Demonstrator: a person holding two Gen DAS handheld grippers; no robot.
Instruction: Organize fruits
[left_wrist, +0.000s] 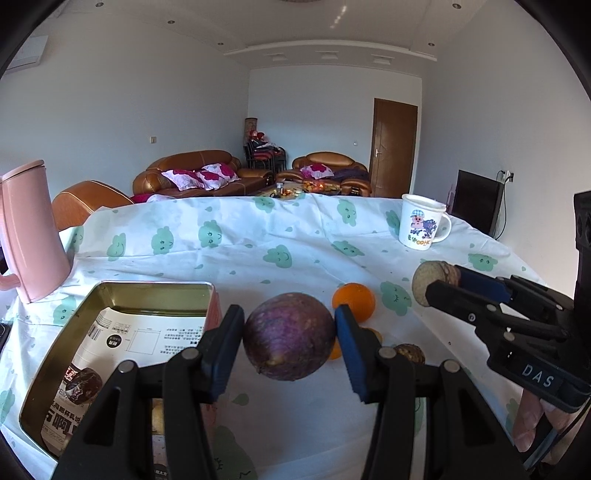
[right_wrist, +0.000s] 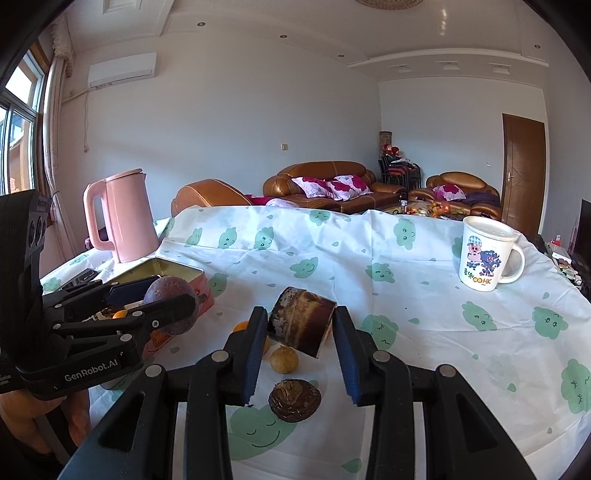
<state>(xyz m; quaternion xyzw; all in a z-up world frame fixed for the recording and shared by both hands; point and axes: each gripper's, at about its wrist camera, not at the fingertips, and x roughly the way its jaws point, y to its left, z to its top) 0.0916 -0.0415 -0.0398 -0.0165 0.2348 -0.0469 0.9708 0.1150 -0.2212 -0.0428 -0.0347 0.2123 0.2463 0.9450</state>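
Left tool (left_wrist: 289, 334) pinches a round purple fruit (left_wrist: 289, 335) between its blue pads, w/ the fruit lifted off the desk (left_wrist: 303, 254), just right of the open metal tin (left_wrist: 110, 295). Right tool (right_wrist: 301, 328) pinches a brown cut piece (right_wrist: 301, 325), dark and lighter stripes on its side, held tilted above the cloth; in the left wrist view the same piece shows a pale round cut face. Both tools are held up over the desk, the left one on the side of the tin, the right one more toward the white mug (right_wrist: 487, 254). Tin holds a printed paper sheet (left_wrist: 122, 343) on its bottom, and sits near the pink kettle (right_wrist: 120, 218) at the left back part of the desk. On the cloth under and between the tools lie other fruits: an orange (left_wrist: 354, 301) behind the purple fruit, a small yellowish round fruit (right_wrist: 283, 360), a dark brown wrinkled one (right_wrist: 294, 400) close to the right tool, and one more orange piece (right_wrist: 242, 326) partly hidden by a pad. Mug w/ cartoon picture stands at the right back part, well apart from the fruits. Fingers of a person (left_wrist: 532, 421) show under the right tool. Behind the desk are brown sofas (right_wrist: 325, 184) w/ flowered pillows.
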